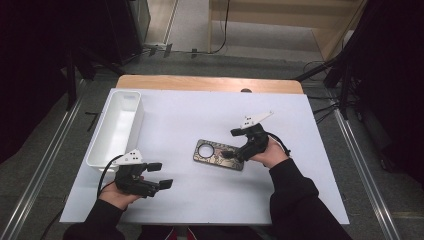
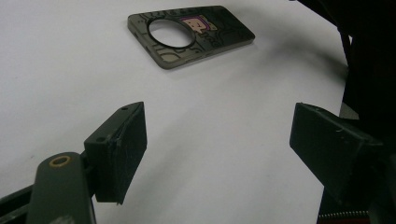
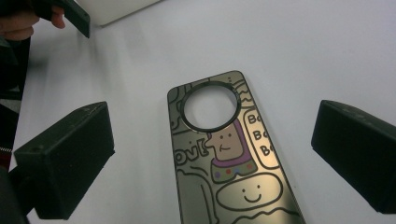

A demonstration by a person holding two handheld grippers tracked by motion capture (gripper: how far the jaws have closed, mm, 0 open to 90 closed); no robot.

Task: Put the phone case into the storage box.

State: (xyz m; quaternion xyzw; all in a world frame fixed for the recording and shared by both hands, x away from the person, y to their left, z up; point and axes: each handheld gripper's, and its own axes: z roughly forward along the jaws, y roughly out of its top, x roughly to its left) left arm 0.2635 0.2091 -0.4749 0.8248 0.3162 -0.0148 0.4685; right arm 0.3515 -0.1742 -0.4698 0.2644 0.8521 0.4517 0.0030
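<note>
- High view: the phone case (image 1: 218, 155) lies flat near the middle of the white bench (image 1: 200, 115); the right hand-held gripper (image 1: 234, 152) sits over the case's right end, its jaws apart; the left hand-held gripper (image 1: 161, 175) hangs near the front left, jaws apart, well apart from the case; a white bin (image 1: 117, 125) stands at the left edge
- Left gripper view: the left hand-held gripper (image 2: 217, 140) has its jaws wide apart over bare bench; the phone case (image 2: 190, 33) lies farther off, ring-shaped hole facing up
- Right gripper view: the right hand-held gripper (image 3: 210, 156) straddles the phone case (image 3: 229, 158) without touching it; cartoon figures cover the case
</note>
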